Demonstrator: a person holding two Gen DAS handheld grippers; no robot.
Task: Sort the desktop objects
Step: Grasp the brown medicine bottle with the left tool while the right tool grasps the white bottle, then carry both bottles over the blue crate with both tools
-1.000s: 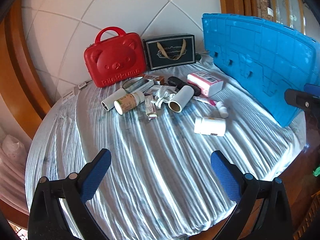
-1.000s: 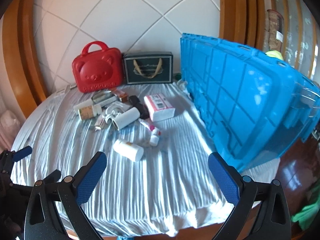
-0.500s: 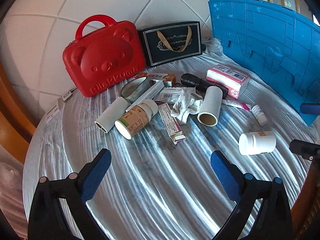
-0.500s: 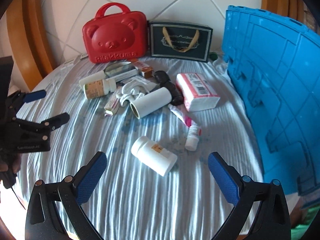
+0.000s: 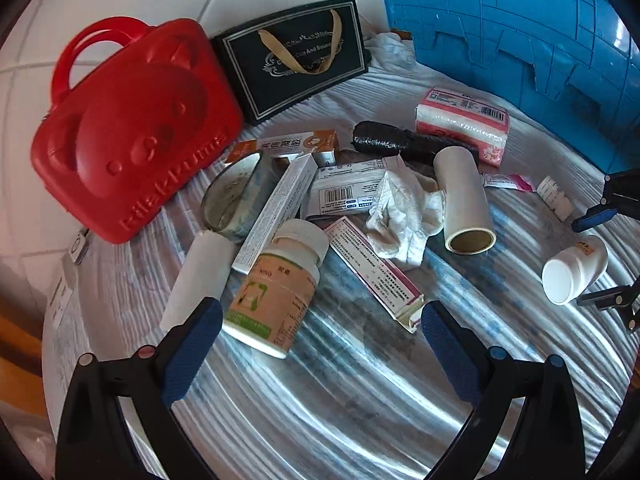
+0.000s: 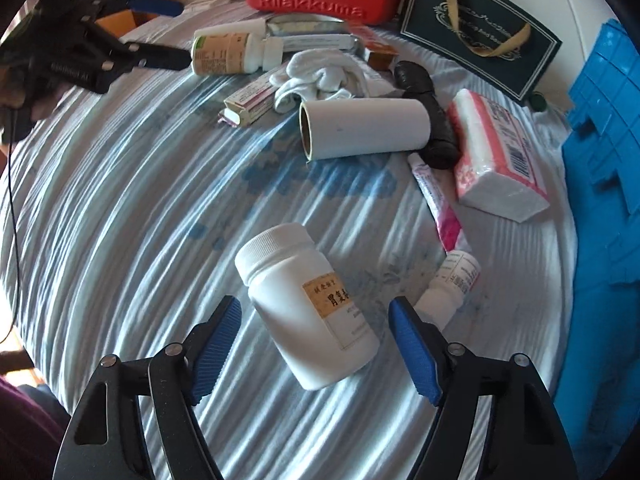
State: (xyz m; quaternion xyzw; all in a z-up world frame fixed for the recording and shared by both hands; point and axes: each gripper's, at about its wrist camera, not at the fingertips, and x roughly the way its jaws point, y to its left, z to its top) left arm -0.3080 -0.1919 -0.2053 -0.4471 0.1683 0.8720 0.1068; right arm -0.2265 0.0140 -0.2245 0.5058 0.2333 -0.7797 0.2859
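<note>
A white pill bottle (image 6: 308, 304) lies on its side on the striped cloth, between the fingers of my right gripper (image 6: 314, 320). The jaws are closing and the pads stand clear of the bottle on both sides. In the left wrist view the same bottle (image 5: 572, 272) lies at the right edge with the right gripper around it. My left gripper (image 5: 320, 318) is open and holds nothing. It hangs just short of a tan-labelled bottle (image 5: 276, 292) and a long pink-edged box (image 5: 372, 268). A pile of boxes, a white cloth (image 5: 404, 212) and a paper roll (image 5: 464, 200) lies beyond.
A red bear case (image 5: 136, 136) and a dark gift bag (image 5: 296, 56) stand at the back. A blue crate (image 6: 600, 200) walls off the right side. A pink tissue pack (image 6: 496, 152), a pink tube (image 6: 436, 200) and a small bottle (image 6: 452, 280) lie near the right gripper.
Both grippers have dropped and moved in toward the objects. The right gripper's jaws have narrowed around the white pill bottle. The left gripper has come close to the tan-labelled bottle.
</note>
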